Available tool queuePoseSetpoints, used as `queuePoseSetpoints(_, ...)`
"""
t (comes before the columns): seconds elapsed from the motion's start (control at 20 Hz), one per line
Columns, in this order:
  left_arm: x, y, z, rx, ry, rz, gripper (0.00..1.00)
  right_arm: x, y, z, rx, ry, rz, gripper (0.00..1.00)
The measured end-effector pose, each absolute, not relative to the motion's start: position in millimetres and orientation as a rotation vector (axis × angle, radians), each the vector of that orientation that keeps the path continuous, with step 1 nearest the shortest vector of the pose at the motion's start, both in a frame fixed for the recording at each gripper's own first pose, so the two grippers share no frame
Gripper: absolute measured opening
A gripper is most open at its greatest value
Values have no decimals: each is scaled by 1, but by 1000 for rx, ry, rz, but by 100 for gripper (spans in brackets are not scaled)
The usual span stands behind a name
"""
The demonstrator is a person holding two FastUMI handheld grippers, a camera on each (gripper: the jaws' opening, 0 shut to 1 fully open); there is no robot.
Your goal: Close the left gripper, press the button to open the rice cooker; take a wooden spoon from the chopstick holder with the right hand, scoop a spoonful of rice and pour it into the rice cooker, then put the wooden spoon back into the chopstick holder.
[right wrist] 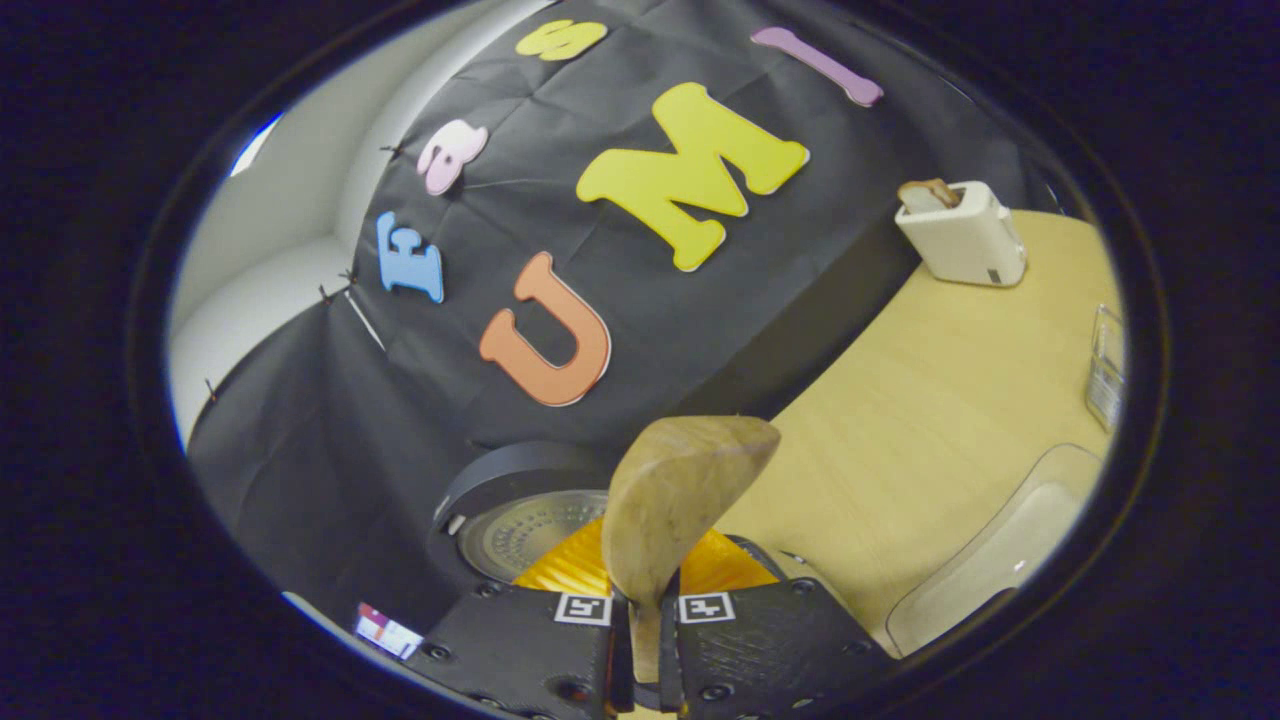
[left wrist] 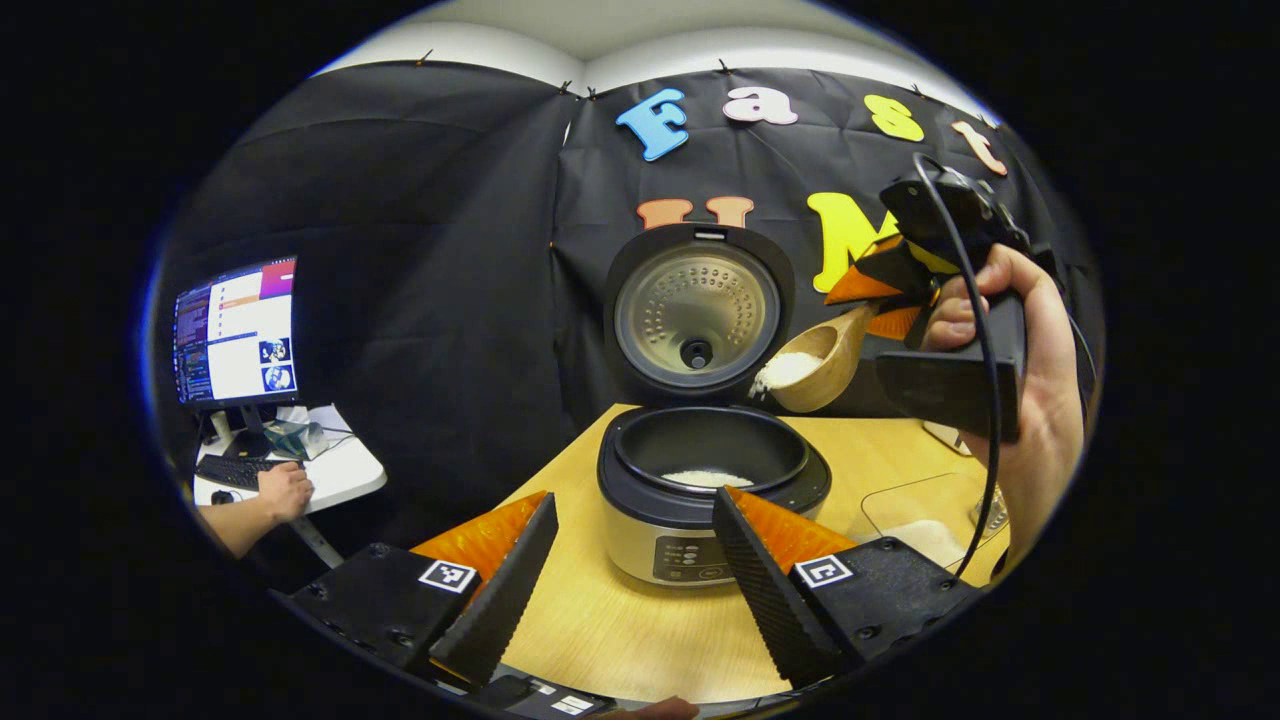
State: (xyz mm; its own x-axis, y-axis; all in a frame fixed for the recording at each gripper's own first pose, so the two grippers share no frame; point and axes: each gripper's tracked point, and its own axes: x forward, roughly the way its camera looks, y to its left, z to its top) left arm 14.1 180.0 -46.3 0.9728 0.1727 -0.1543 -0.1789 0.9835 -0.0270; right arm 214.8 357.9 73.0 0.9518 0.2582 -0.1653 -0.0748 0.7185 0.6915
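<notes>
Now right tool (right wrist: pixel 645 625) tips wooden spoon (right wrist: pixel 672 505)

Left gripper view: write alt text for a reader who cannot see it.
A hand holds the right gripper, shut on a wooden spoon tipping rice toward an open rice cooker on a wooden table. Some rice already lies in the pot. The left gripper is open in the foreground.

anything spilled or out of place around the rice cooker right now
Nothing stands out. The rice cooker stands open with rice inside, no grains show on the table, and the right gripper holds the wooden spoon tipped beside the lid.
</notes>
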Motion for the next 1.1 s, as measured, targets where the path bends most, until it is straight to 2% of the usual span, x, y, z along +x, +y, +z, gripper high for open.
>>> queuePoseSetpoints(0.25,14,180,-47,-46,151,180,99,230,371,81,566,226,152,7)
queuePoseSetpoints(0.3,14,180,-46,-42,151,179,96,231,376,82,528,220,152,10)
queuePoseSetpoints(0.35,14,180,-47,-37,154,181,99,231,380,83,495,218,156,10)
queuePoseSetpoints(0.75,11,200,-52,-26,163,236,100,236,410,69,246,274,197,10)
queuePoseSetpoints(0.85,12,199,-52,-25,165,241,99,237,412,66,212,283,211,7)
queuePoseSetpoints(0.95,12,198,-53,-26,169,241,99,241,414,61,152,278,219,12)
queuePoseSetpoints(1.1,11,201,-52,-11,171,248,99,246,420,60,19,242,242,10)
